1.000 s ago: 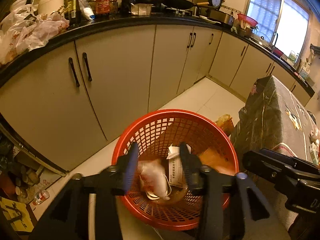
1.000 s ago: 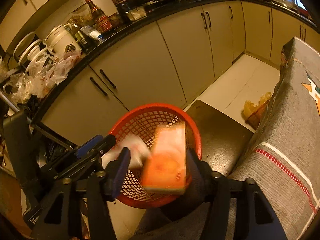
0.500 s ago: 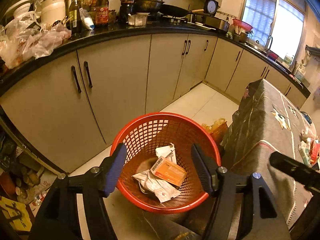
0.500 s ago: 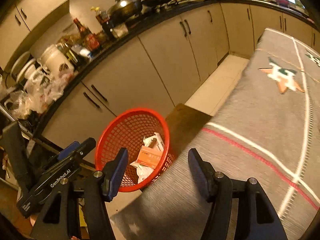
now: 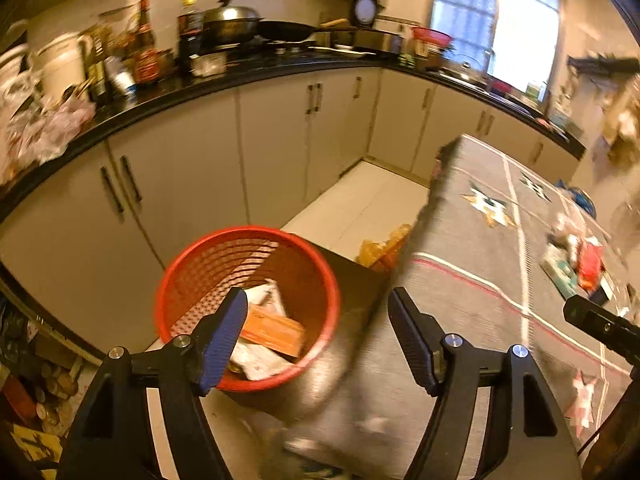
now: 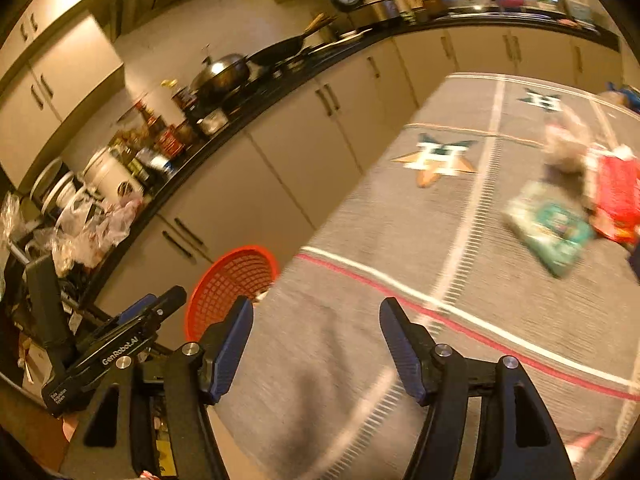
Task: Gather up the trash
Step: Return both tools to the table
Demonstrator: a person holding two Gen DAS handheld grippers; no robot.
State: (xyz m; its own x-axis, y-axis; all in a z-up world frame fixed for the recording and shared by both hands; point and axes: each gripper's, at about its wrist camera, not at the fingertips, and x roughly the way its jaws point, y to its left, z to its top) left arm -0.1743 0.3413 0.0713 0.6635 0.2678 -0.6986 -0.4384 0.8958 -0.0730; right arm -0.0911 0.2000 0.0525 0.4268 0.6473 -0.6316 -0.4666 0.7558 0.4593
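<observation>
We hold the left claw (image 5: 318, 334) over the near edge of the table (image 5: 472, 248); its jaws are opening, with nothing between them. The right claw (image 6: 316, 338) also has its jaws opening, empty, above the grey striped cloth (image 6: 360, 240).

The red mesh basket (image 5: 192, 280) stands on the floor, just left of the table and near the cream cabinets (image 5: 192, 168). Inside we see an orange carton (image 5: 276, 330) lying flat on crumpled white wrappers (image 5: 256, 360).

More trash lies on the far right of the table: a green-printed packet (image 6: 550, 224), flat and blurred, and a red wrapper (image 6: 616, 196) touching its right side. Pale crumpled stuff behind these is too blurred to identify.
</observation>
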